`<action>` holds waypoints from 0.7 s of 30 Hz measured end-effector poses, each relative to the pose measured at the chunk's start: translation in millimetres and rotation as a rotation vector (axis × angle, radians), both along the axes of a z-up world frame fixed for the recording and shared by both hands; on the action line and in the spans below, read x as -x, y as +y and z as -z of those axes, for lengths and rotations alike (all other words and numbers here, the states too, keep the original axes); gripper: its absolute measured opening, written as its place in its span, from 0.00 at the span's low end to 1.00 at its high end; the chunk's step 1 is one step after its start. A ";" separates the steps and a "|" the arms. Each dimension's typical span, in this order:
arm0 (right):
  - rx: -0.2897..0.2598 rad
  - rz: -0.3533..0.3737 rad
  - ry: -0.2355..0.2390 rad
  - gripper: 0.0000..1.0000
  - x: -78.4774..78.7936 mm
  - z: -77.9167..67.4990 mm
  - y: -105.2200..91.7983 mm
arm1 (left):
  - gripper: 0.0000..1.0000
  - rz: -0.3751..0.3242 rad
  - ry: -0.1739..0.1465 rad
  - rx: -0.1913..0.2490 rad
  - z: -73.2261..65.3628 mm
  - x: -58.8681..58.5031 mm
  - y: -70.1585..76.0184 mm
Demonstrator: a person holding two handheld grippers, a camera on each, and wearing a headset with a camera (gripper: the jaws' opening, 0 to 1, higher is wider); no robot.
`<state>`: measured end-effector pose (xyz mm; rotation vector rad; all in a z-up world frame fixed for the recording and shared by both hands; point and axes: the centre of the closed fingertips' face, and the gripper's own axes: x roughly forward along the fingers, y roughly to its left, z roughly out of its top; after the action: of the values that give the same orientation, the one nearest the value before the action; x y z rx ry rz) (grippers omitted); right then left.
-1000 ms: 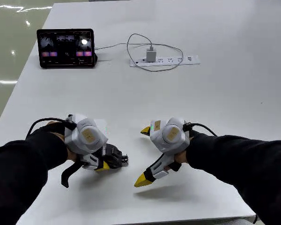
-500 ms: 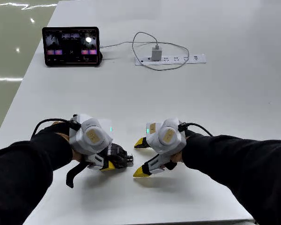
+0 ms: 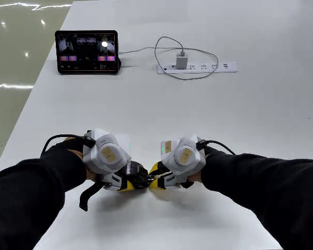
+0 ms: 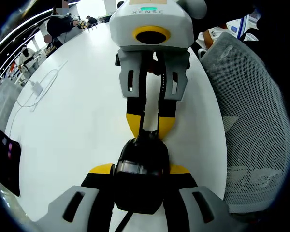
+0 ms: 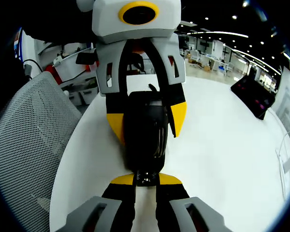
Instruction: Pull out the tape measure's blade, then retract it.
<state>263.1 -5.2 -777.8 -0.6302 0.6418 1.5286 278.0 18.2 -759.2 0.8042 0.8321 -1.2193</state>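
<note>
Tape measure (image 5: 145, 128), black-cased, is found low over the near edge of the white table (image 3: 224, 120), between the two grippers, which meet nose to nose.

- Left gripper (image 4: 140, 170): the yellow-tipped jaws are pressed against either flank of the case. The body is judged to be held this way so that it stays anchored against a pull.
- Right gripper (image 4: 149, 124): the jaws are drawn almost together and pinch the small blade tip (image 5: 145, 177) at the mouth of the case. The tab is seen seated between the two yellow pads in the right gripper view.
- The grippers are set in line along the blade's axis, so a straight draw apart is judged possible without twisting the blade.
- Container: the case is the only one present. No length of blade shows between its mouth and the right jaws, so the blade is judged to be wound inside and the pull not yet begun.
- Risk: the tab is small and may slip from the pads once spring tension rises.
- Far end of table: a tablet (image 3: 87, 51) is propped upright, with a power strip (image 3: 198, 67) beside it and a charger (image 3: 181, 62) plugged in, all well apart from the work.
</note>
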 end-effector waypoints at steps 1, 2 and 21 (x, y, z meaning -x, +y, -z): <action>0.006 -0.001 -0.001 0.12 0.2 -0.2 0.1 | 0.33 0.003 0.002 0.000 0.1 0.0 -0.1; 0.017 0.000 -0.005 0.12 0.7 -0.2 -0.1 | 0.33 0.003 0.005 -0.001 0.1 -0.1 -0.1; 0.010 0.004 0.014 0.09 -2.3 2.5 -8.5 | 0.33 0.008 0.006 0.007 -1.2 -0.5 1.0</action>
<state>265.4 -13.6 -780.3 -0.6258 0.6618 1.5279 278.6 19.1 -758.0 0.7996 0.8303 -1.2321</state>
